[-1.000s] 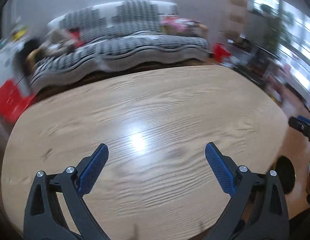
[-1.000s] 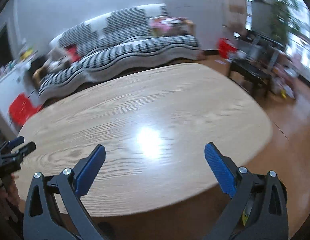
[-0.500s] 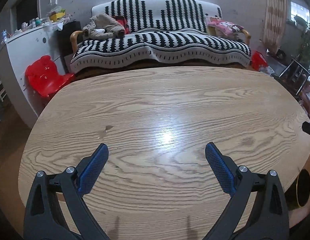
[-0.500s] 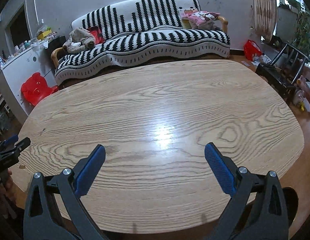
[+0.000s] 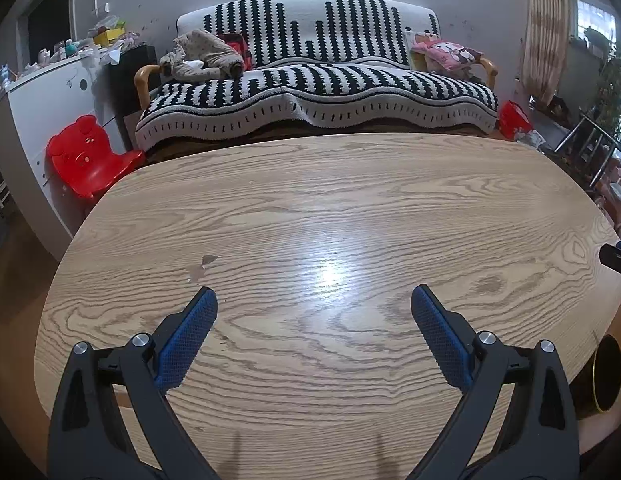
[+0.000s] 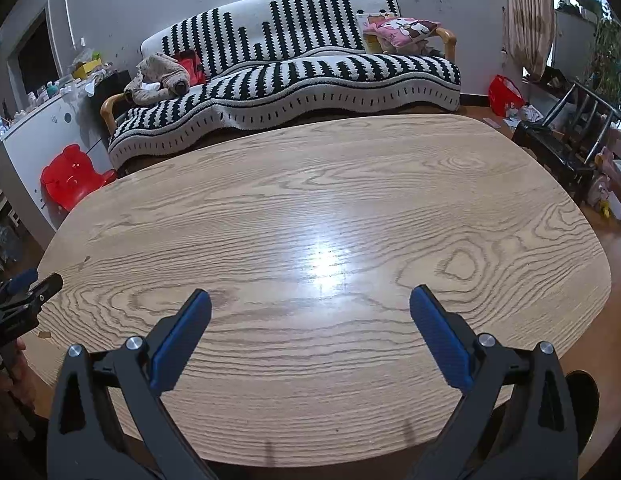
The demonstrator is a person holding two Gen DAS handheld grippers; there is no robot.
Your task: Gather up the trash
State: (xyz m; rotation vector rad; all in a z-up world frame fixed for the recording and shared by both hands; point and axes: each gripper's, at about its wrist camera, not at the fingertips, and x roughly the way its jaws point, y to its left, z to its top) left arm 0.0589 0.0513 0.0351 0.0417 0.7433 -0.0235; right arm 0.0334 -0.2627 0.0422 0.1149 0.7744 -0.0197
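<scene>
My left gripper (image 5: 313, 304) is open and empty, held over the near part of an oval wooden table (image 5: 350, 184). My right gripper (image 6: 310, 306) is open and empty over the same table (image 6: 350, 168). Each gripper's tip shows at the edge of the other's view, the right one (image 5: 615, 255) and the left one (image 6: 28, 288). A small chipped patch or scrap (image 5: 202, 266) marks the tabletop left of centre. A black bin with a gold rim (image 5: 606, 372) stands below the table's right edge. I see no loose trash on the table.
A black-and-white striped sofa (image 5: 314, 92) stands behind the table with clothes and a pink cushion on it. A red child's chair (image 5: 88, 156) and a white cabinet (image 5: 42, 96) are at the left. A black chair (image 6: 566, 140) and plants are at the right.
Both views have swung from a blurred, rightward-tilted look to a steady, level look across the table. Both grippers stay open.
</scene>
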